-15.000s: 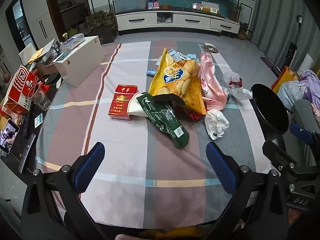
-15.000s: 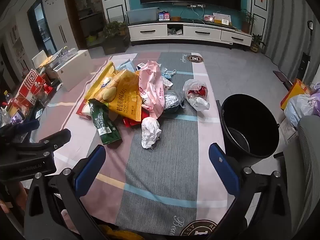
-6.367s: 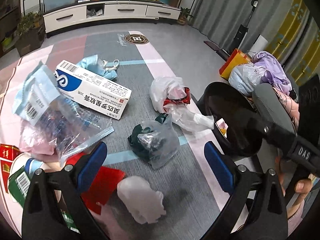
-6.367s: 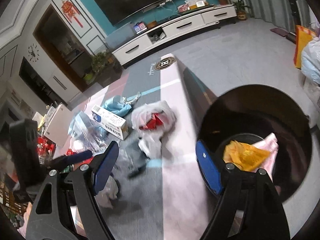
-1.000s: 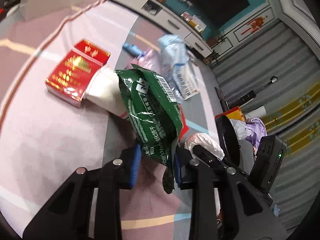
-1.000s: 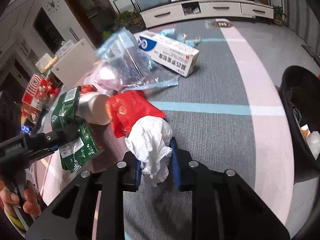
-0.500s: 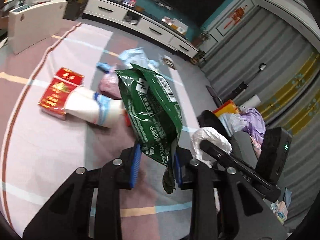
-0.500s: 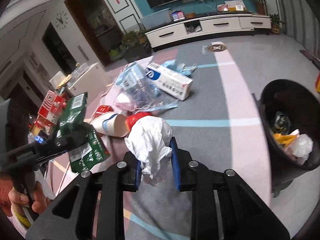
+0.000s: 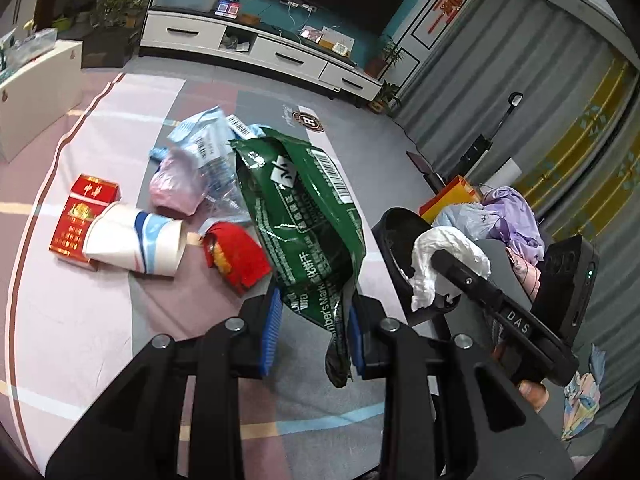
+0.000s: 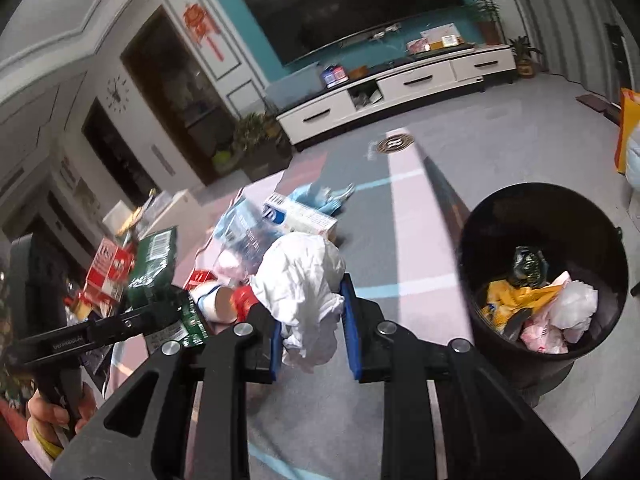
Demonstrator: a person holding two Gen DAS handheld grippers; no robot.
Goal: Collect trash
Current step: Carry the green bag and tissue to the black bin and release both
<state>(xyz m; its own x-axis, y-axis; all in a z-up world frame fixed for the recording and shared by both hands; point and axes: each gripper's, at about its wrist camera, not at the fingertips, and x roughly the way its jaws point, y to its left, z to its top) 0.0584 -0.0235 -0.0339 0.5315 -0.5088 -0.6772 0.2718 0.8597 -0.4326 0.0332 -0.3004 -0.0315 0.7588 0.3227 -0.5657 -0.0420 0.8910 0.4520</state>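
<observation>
A crumpled white tissue [image 10: 304,280] is clamped in the right gripper [image 10: 314,340], and a green bag [image 9: 304,216] is pinched near its lower end in the left gripper [image 9: 314,336], its long axis running up and away from the jaws while a short tail droops below them. The black bin [image 10: 540,216] is seen in the right wrist view ahead and to the right of the tissue, its open mouth tipped toward the camera and already partly filled with wrappers. In the left wrist view the bin [image 9: 390,232] is found to the right of the green bag, largely hidden behind the right gripper and the tissue [image 9: 444,260]. The right gripper is therefore judged the nearer one, lying between the left gripper and the bin, so the tissue is likely to be dropped first with a short move forward and rightward. On the mat [image 9: 80,320] a paper cup [image 9: 132,240], a red box [image 9: 82,212] and a red wrapper [image 9: 236,256] are left to be collected.
</observation>
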